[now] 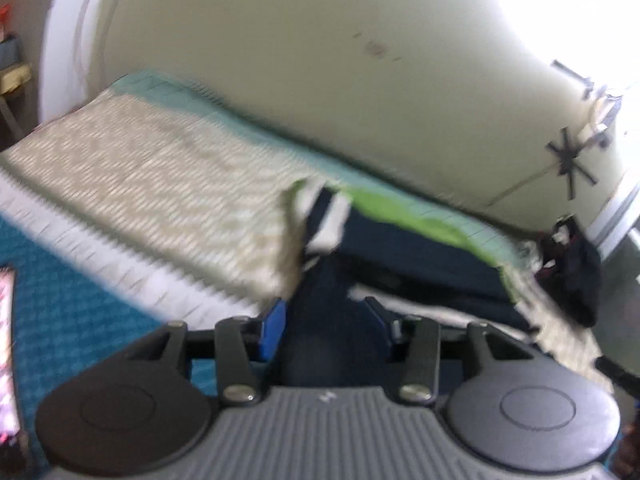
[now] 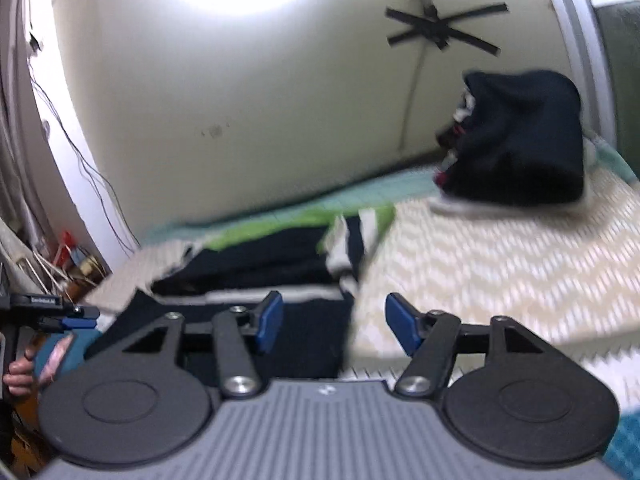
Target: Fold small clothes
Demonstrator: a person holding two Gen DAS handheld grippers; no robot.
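Observation:
A dark navy garment with white stripes and a green edge (image 1: 400, 248) lies on a cream zigzag-patterned cloth (image 1: 160, 168); both views are blurred. My left gripper (image 1: 326, 320) stands wide, with a fold of the navy fabric lying between its blue pads (image 1: 272, 332). In the right wrist view the same garment (image 2: 280, 264) lies ahead and left. My right gripper (image 2: 334, 324) is open over the garment's right edge, with nothing clamped. The left gripper (image 2: 80, 317) shows at the far left of that view.
A pile of dark clothes (image 2: 528, 144) sits at the back right against the pale wall (image 2: 240, 100). A teal surface (image 1: 60, 312) lies in front of the cloth. Clutter and wires (image 2: 68, 256) stand at the far left.

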